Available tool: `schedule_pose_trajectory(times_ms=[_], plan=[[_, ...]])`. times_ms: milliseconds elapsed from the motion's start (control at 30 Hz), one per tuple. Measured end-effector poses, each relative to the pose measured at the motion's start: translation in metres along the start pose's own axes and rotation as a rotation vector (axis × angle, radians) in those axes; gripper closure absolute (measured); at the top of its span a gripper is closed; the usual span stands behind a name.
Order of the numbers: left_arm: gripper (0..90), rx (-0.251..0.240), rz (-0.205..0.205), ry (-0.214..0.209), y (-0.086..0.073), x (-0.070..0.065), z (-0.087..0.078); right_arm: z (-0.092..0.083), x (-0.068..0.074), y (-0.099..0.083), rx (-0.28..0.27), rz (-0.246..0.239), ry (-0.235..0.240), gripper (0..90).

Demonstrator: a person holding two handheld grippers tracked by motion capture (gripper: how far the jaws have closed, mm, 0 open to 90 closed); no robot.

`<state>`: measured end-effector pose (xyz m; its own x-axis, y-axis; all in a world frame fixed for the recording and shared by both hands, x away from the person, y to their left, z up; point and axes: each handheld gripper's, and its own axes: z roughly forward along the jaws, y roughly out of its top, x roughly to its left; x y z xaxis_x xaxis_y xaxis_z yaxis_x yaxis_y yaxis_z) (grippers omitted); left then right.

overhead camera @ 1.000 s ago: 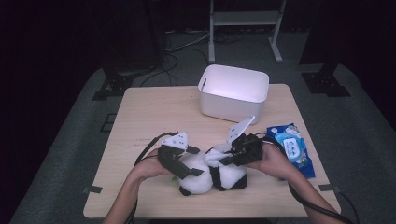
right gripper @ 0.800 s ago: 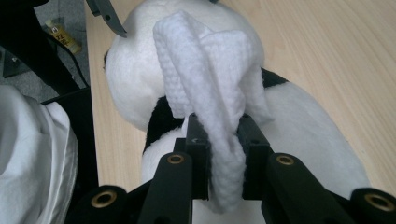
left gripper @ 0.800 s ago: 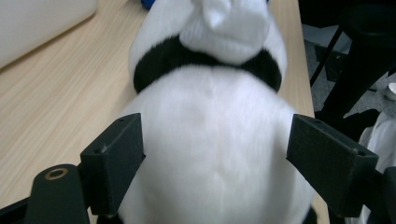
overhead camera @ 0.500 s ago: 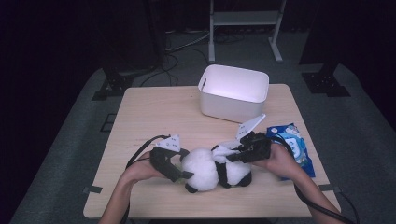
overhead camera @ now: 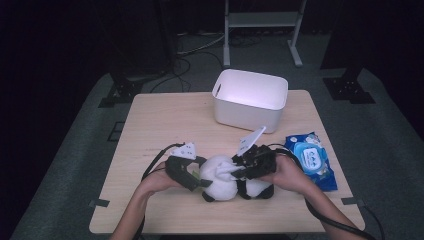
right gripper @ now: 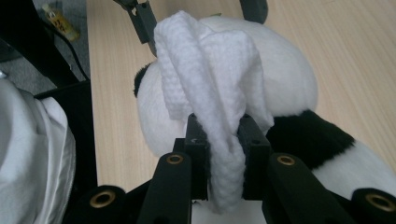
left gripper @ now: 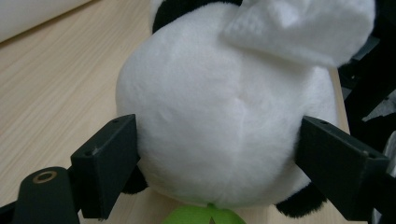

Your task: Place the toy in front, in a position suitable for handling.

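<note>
High view shows the light wooden table (overhead camera: 165,125) with a white plastic bin (overhead camera: 248,100), which looks empty, at its far side. At the near edge lies the black-and-white plush panda (overhead camera: 225,182), its round body between the wide-spread jaws of the left gripper (left gripper: 219,154), probably to steady it. The right gripper (right gripper: 224,140) pinches a folded white wipe (right gripper: 205,84) against the panda, probably for wiping it.

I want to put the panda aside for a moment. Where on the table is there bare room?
The widest bare patch is the table left of the white bin, above the left gripper. A bare strip runs along the near edge. The right side is crowded: bin, wipes pack, right gripper, panda.
</note>
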<state>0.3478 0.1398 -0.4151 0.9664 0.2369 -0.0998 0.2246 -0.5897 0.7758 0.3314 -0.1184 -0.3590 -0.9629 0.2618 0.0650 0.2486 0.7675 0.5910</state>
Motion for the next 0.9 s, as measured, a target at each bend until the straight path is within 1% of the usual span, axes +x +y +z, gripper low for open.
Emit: schedule_pose_trajectory(times_ms=[100,200,267,333,400,533,600,667,700,767,900], plan=[[13.6,-0.022,-0.022,-0.018,-0.004,0.002,-0.004,0.0,-0.001,0.003,0.0,-0.006,-0.006,76.5],[13.6,-0.004,-0.013,-0.023,-0.007,0.001,-0.004,-0.007,-0.005,0.0,0.008,0.005,-0.027,76.5],[13.6,0.002,-0.02,-0.027,-0.009,0.001,-0.002,-0.013,-0.005,-0.004,0.013,0.019,-0.04,76.5],[13.6,-0.002,-0.021,-0.029,-0.009,0.001,-0.002,-0.018,-0.004,-0.008,0.012,0.024,-0.044,76.5],[13.6,-0.006,-0.025,-0.028,-0.01,0.001,-0.002,-0.018,-0.001,-0.01,0.018,0.024,-0.041,76.5],[13.6,-0.016,-0.032,-0.027,-0.01,0.001,-0.001,-0.011,0.006,-0.007,0.036,-0.001,-0.015,76.5],[13.6,-0.016,-0.029,-0.025,-0.01,0.002,-0.001,-0.004,0.01,-0.001,0.041,-0.022,-0.001,76.6],[13.6,-0.01,-0.027,-0.024,-0.011,0.003,0.0,0.003,0.013,0.005,0.048,-0.037,0.004,76.6],[13.6,-0.007,-0.028,-0.022,-0.012,0.004,-0.001,0.005,0.013,0.007,0.045,-0.046,0.005,76.7],[13.6,-0.019,-0.04,-0.019,-0.014,0.006,-0.002,0.008,0.011,0.013,0.036,-0.05,0.011,76.7],[13.6,-0.029,-0.053,-0.021,-0.016,0.007,-0.004,0.006,0.005,0.016,0.021,-0.041,0.0,76.6]])
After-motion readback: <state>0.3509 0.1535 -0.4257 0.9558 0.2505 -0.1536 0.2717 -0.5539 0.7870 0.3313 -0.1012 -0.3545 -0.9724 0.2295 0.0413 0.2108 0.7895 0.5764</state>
